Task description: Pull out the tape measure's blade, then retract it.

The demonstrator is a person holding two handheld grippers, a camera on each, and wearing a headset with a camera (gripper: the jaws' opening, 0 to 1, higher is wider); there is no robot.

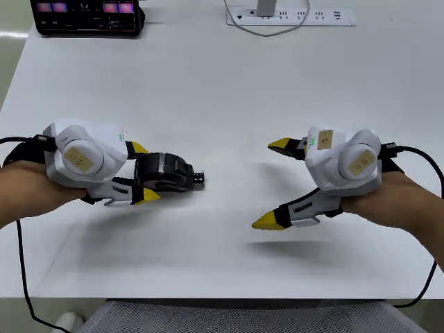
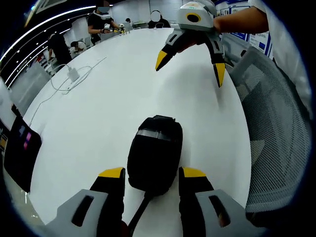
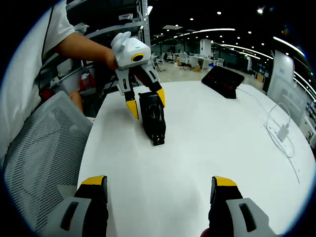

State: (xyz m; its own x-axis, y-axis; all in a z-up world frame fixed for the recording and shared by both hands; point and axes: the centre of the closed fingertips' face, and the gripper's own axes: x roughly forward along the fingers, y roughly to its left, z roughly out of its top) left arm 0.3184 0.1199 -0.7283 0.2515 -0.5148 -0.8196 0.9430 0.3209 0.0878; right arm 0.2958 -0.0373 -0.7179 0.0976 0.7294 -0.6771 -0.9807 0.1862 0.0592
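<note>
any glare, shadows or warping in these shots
Head view: even light, soft shadows on the table under the left gripper and right gripper; left gripper view: fisheye curves the table edge, tape measure sharp; right gripper view: dim hall, bright ceiling strips.

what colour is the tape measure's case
The tape measure case is black with a greyish band across it, clearest in the left gripper view.

We see a white table (image 1: 208,83) running far ahead. At its far left sits a black screen device (image 1: 87,15) lit with pink tiles. A white power strip (image 1: 291,15) lies at the far edge, a white charger (image 2: 73,74) with its looped cable nearby. A grey mesh chair (image 1: 243,318) meets the near edge.
</note>
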